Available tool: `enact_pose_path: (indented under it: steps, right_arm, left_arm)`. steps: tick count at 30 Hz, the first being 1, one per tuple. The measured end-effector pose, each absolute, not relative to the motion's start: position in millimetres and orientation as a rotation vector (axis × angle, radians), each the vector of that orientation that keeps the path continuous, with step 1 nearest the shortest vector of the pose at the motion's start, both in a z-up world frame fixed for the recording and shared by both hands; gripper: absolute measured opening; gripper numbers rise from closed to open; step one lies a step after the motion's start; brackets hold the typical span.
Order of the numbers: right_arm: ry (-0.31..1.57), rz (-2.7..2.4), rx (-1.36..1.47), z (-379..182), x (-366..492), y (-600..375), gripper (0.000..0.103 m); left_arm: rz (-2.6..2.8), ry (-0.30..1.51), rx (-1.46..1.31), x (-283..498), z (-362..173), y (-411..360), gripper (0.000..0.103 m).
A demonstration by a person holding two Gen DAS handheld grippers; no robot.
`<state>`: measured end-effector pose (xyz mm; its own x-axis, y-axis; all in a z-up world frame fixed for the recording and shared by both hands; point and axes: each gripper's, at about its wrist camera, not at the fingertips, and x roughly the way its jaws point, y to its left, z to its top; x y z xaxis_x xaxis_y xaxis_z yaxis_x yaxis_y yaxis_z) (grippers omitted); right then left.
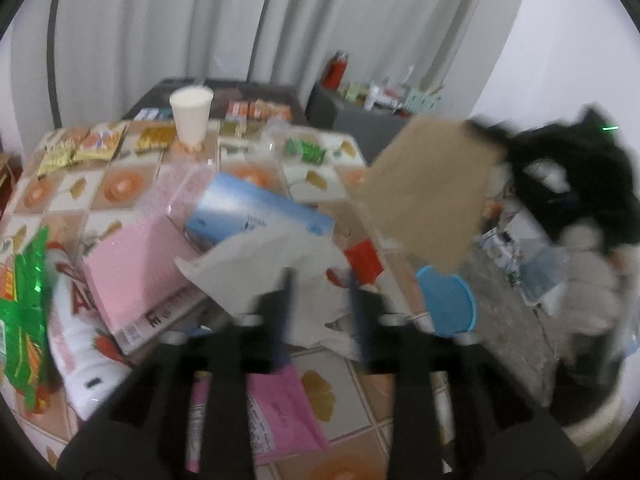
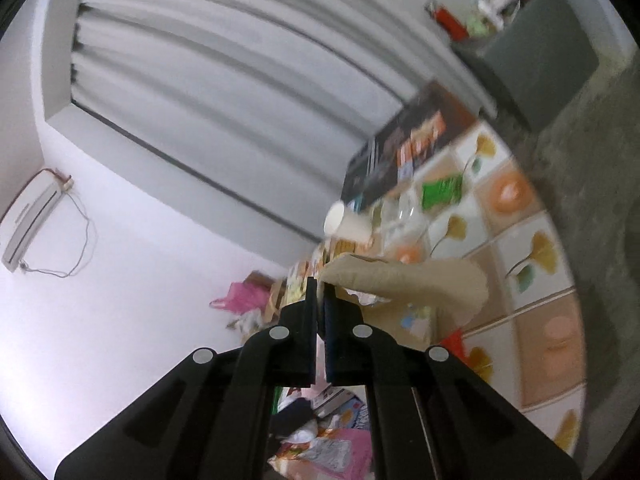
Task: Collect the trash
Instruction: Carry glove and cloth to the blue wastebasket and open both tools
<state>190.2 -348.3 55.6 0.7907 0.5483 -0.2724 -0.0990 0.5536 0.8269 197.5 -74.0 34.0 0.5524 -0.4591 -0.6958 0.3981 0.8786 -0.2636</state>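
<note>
Right claw [image 2: 319, 292] clamps brown cardboard [image 2: 404, 280] edge above table [image 2: 532, 264]; left claw [image 1: 320, 280] wide over white tissue [image 1: 276, 256]

a tiled table [image 1: 120, 208] carries a white cup [image 1: 191, 112], snack packets [image 1: 100, 142], pink booklet [image 1: 132, 268]

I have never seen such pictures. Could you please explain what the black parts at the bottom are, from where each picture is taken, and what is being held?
No robot is here: a person holds a two-finger gripper in each hand, and a fisheye camera on each looks forward along its fingers. The black parts are those fingers.

In the left wrist view, the left gripper is open around a crumpled white tissue. Below lies a tiled table crowded with a blue box, a pink packet, a white cup and snack wrappers.

In the right wrist view, tilted sideways, the right gripper is shut on a piece of brown cardboard. That cardboard also shows in the left view.
</note>
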Motion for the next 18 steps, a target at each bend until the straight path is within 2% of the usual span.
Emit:
enact_pose_path:
  steps: [4, 10, 12, 14, 16, 18]
  right_arm:
    - [0.491, 0.350, 0.891, 68.9, 155.7, -369.9, 0.003]
    - [0.497, 0.272, 0.897, 53.4, 113.2, -392.1, 0.003]
    - [0.513, 0.250, 0.919, 42.8, 102.0, -400.7, 0.003]
    - [0.525, 0.236, 0.938, 33.8, 93.9, -406.9, 0.003]
    - [0.542, 0.226, 0.957, 24.3, 89.8, -411.5, 0.003]
    - [0.555, 0.221, 0.967, 16.4, 87.6, -415.1, 0.003]
  left_arm:
    - [-0.459, 0.880, 0.020, 209.0, 9.9, -100.7, 0.048]
    - [-0.376, 0.876, 0.101, 222.0, -9.9, -128.3, 0.050]
    - [-0.365, 0.874, 0.108, 224.4, -13.8, -128.7, 0.043]
    - [-0.352, 0.889, 0.103, 227.7, -18.1, -127.3, 0.020]
    - [-0.360, 0.912, 0.057, 229.9, -21.6, -121.2, 0.006]
    - [-0.349, 0.897, 0.056, 227.0, -21.7, -117.4, 0.002]
